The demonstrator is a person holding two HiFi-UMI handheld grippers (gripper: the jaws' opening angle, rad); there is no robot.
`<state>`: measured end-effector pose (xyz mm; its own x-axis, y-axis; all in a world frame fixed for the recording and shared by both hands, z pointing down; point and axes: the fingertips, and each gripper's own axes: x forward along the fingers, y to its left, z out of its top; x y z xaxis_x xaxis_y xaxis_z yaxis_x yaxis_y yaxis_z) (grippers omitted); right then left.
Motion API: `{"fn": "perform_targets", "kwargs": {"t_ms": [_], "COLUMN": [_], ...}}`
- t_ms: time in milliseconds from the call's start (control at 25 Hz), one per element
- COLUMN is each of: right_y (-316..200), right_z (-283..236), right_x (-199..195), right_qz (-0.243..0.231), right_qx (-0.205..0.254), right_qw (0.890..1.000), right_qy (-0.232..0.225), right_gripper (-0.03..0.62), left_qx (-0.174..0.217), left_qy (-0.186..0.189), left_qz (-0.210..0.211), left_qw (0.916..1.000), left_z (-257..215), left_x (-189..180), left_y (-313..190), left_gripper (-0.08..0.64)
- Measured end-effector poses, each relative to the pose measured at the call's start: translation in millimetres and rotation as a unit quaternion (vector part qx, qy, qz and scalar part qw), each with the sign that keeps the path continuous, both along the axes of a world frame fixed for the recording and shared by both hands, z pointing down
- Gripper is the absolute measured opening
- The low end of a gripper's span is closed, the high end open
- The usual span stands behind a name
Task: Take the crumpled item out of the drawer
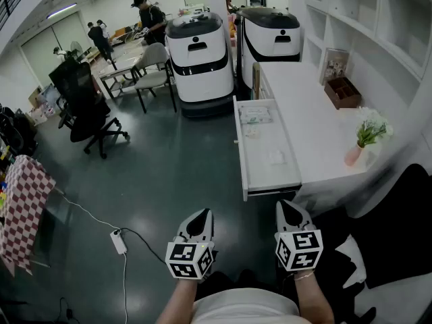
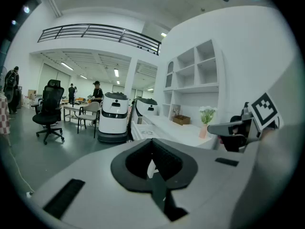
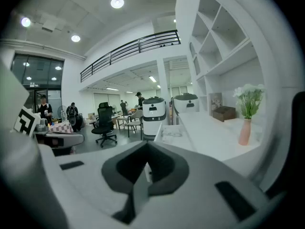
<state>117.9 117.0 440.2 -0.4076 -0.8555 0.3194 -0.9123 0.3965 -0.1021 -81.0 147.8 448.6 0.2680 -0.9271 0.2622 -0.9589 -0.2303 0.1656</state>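
Head view, looking steeply down. A white desk (image 1: 317,113) runs up the right of the frame, and its drawer (image 1: 241,160) stands open at centre right, well ahead of both tools. A step forward is probably needed to reach it, and a floor cable (image 1: 119,241) at lower left could catch a foot if that step drifts left. The left gripper (image 1: 201,215) and right gripper (image 1: 287,208) sit at the bottom centre, each with its jaws pressed together and nothing between them. If they stay closed on the way in, they would only push things around the drawer rather than pick anything up. The right gripper is near the drawer's near end, so a low approach could knock that corner and jolt the contents. A pink vase (image 1: 354,155) of flowers stands on the desk at right, just beside the drawer, and a wide swing of the right gripper could tip it. A clear packet (image 1: 254,115) lies at the drawer's far end and could be mistaken for the target. The crumpled item (image 1: 277,157), small and white, lies on the white drawer floor toward the near end. It is hard to make out against that floor, looks light, and may slide away or be only partly pinched.
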Motion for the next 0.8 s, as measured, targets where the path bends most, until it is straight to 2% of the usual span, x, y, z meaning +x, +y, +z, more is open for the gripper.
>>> {"fn": "perform_targets", "kwargs": {"t_ms": [280,520,800], "right_y": [2,3,-1], "right_z": [2,-2,-8], "right_x": [4,-5,-3], "right_qz": [-0.009,-0.027,-0.018], "right_qx": [-0.006,0.009,0.015], "right_qw": [1.0,0.999,0.999], "right_qy": [-0.002,-0.021,-0.035], "right_gripper": [0.002,0.002,0.002], "left_qx": [-0.005,-0.004,-0.004], "left_qy": [0.001,0.005,0.003], "left_qz": [-0.005,-0.012,-0.01], "left_qw": [1.0,0.9999,0.9999], "left_z": [0,1,0], "left_x": [6,6,7], "left_y": [5,4,5], "left_gripper": [-0.008,-0.008,-0.008]}}
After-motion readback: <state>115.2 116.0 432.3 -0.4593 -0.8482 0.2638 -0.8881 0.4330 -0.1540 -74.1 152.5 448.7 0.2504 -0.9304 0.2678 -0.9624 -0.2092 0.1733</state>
